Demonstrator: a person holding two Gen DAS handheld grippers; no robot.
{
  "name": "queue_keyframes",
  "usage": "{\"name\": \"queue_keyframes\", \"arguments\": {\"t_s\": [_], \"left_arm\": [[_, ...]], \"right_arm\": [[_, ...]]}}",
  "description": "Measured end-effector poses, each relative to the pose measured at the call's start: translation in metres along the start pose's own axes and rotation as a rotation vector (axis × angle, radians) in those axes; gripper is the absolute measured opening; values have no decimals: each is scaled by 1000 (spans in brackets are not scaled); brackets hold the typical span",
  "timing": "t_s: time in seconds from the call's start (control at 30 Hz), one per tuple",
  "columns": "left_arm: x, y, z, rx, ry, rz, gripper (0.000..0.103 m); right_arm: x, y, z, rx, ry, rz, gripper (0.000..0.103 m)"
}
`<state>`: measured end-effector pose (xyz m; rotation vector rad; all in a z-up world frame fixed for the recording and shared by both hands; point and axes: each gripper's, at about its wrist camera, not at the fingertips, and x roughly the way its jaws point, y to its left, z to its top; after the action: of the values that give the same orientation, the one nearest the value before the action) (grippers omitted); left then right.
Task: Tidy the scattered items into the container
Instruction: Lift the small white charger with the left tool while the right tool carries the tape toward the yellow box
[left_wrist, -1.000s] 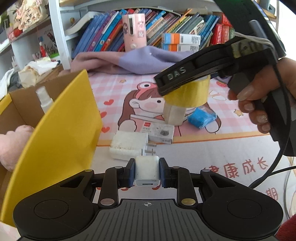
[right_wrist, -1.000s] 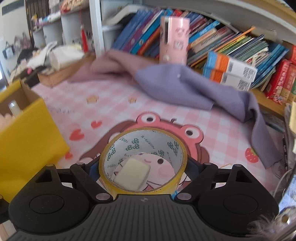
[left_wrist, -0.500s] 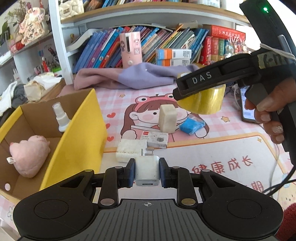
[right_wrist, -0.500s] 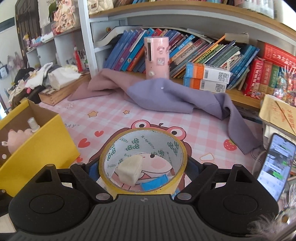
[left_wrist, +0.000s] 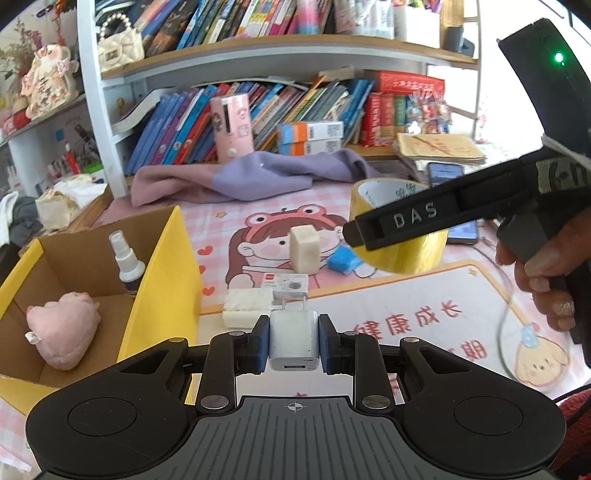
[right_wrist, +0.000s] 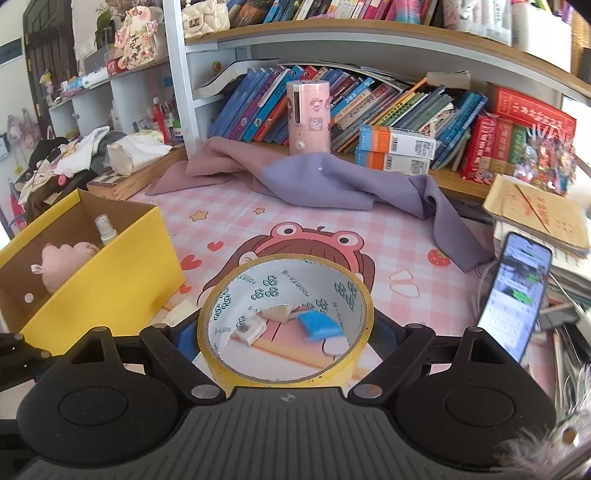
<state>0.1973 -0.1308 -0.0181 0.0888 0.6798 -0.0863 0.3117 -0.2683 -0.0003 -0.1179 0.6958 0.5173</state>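
My left gripper (left_wrist: 293, 341) is shut on a white USB charger plug (left_wrist: 293, 338), held above the mat just right of the yellow cardboard box (left_wrist: 162, 284). My right gripper (right_wrist: 284, 328) is shut on a roll of yellow tape (right_wrist: 284, 365), lifted over the mat; the tape (left_wrist: 402, 251) also shows in the left wrist view. Inside the box lie a pink plush toy (left_wrist: 64, 334) and a small spray bottle (left_wrist: 127, 262). On the mat remain a beige block (left_wrist: 304, 249), a blue item (left_wrist: 343, 264), a small white carton (left_wrist: 286, 284) and a white foam piece (left_wrist: 243, 308).
A purple cloth (right_wrist: 332, 181) lies at the back of the mat below a shelf of books (right_wrist: 388, 110) and a pink cylinder (right_wrist: 308, 116). A phone (right_wrist: 515, 291) and a cable sit at the right. A hand (left_wrist: 546, 273) grips the right gripper's handle.
Both grippers have risen and drawn back with their loads, so more of the box's inside and the shelf shows. The tape roll moved right and higher in the left wrist view.
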Motion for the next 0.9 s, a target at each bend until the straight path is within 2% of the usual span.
{"name": "queue_keyframes", "arguments": {"t_s": [0.4,0.9], "left_arm": [[-46,12,-33,22,-5,-71,25],[-106,45,-78,22,-20,-75,25]], "right_arm": [[-52,39,-42,46,18,-63,87],[-107,96,-96,122,7,-125,87]]}}
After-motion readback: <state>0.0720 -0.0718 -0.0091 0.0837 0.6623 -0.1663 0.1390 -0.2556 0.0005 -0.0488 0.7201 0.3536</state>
